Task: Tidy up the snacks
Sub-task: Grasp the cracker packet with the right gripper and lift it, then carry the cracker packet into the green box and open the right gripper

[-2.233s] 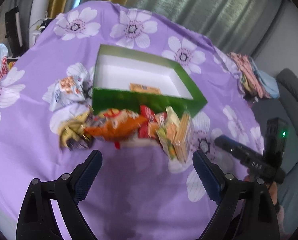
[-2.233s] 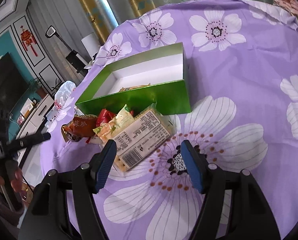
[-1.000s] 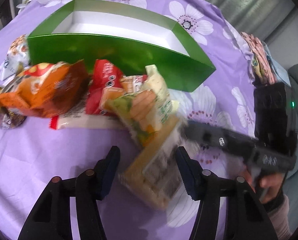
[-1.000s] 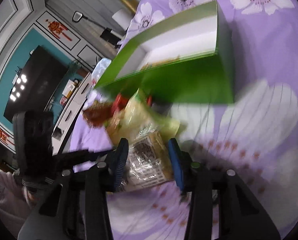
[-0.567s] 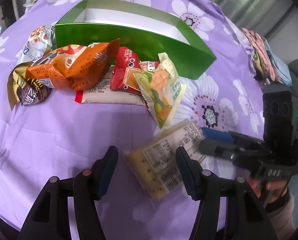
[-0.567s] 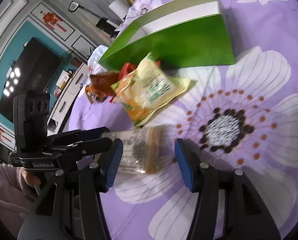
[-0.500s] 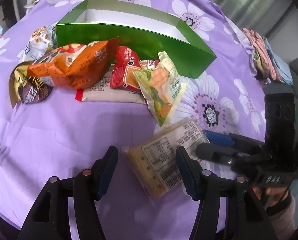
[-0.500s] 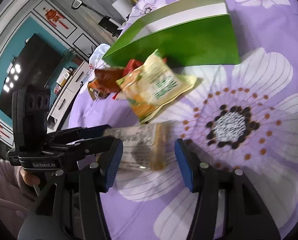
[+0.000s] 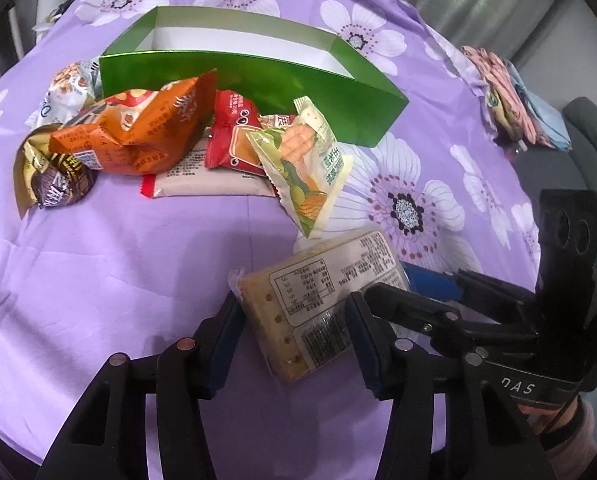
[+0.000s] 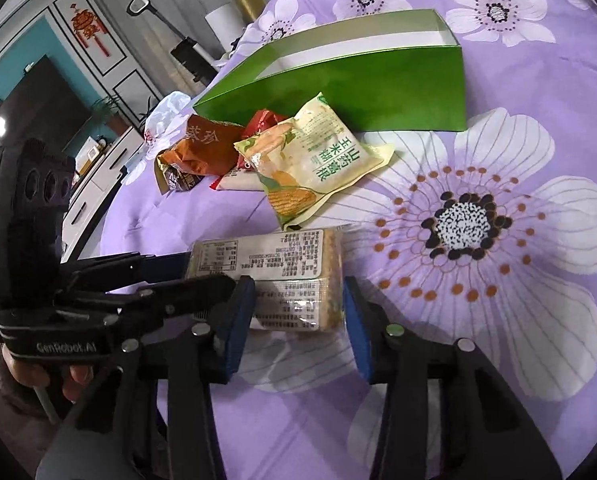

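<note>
- My left gripper [image 9: 294,332] and my right gripper [image 10: 298,320] meet over one clear cracker pack [image 9: 322,300] lying label-up on the worktop [image 9: 98,260], which is draped in a purple flowered cloth.
- Both pairs of jaws are closing. The pack lies between each pair; the blue pads sit at its edges, and I cannot tell whether they press on it.
- Only my left camera shows the white snack bag [image 9: 68,84] at the far left of the green box [image 9: 258,76], the flat pale packet [image 9: 214,180] under the pile and the folded laundry [image 9: 510,96] at the worktop's far edge.
- Only my right camera shows the room: a teal wall, a dark screen [image 10: 26,104], a red hanging ornament [image 10: 86,28].
- Counted on the worktop: one open green box, one cracker pack, one yellow-green corn packet [image 9: 306,168], one red packet [image 9: 230,136], one orange bag [image 9: 138,132], one brown-gold wrapper [image 9: 50,180].
- A second ago the cracker pack leaned in the pile by the box; it now lies apart, well in front, nearest to me.
</note>
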Demonstrator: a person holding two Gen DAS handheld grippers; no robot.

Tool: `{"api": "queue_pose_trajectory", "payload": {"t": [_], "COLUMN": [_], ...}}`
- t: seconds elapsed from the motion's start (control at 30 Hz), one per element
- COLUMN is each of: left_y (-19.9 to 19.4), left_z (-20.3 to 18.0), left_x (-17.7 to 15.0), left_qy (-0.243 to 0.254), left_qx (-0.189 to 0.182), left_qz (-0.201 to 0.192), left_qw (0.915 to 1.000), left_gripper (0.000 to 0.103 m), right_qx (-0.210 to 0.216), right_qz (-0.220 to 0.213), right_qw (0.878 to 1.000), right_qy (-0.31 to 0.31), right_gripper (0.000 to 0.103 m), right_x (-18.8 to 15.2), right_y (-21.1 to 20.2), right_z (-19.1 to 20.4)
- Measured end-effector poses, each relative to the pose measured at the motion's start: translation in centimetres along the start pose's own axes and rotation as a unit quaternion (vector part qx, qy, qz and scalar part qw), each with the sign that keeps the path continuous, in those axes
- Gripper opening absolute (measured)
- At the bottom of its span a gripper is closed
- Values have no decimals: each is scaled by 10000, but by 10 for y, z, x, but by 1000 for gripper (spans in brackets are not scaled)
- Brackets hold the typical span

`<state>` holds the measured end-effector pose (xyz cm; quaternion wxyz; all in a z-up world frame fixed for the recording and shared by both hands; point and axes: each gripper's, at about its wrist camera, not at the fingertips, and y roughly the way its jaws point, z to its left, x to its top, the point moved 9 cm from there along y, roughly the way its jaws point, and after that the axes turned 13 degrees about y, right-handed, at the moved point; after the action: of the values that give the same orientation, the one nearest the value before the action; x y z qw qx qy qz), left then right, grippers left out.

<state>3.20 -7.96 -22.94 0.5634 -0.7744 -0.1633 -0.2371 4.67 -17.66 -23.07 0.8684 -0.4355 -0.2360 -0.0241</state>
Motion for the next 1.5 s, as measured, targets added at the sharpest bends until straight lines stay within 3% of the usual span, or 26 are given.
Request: {"api": "queue_pose_trajectory", "payload": {"t": [0.5, 0.93, 1.17, 1.5], "left_y": [-25, -54, -51, -23], "left_z": [8, 24, 44, 72], "left_x": [32, 109, 147, 174], "left_qy": [185, 467, 494, 322], "left_qx": [242, 510, 574, 609], "left_qz": [-605, -1400, -1555, -1402], "left_qw": [9977, 9877, 9849, 9877], "left_gripper": [52, 52, 52, 52], "right_qx": [-200, -76, -44, -37], "right_qz": [-578, -1227, -1446, -1393], "right_qw": [9981, 9918, 9886, 9895], "right_qy": [-112, -352, -424, -381], "right_gripper": [38, 37, 37, 37], "right_x": [19, 86, 131, 166], "right_y": [-14, -26, -18, 11], "right_z": [31, 57, 62, 55]}}
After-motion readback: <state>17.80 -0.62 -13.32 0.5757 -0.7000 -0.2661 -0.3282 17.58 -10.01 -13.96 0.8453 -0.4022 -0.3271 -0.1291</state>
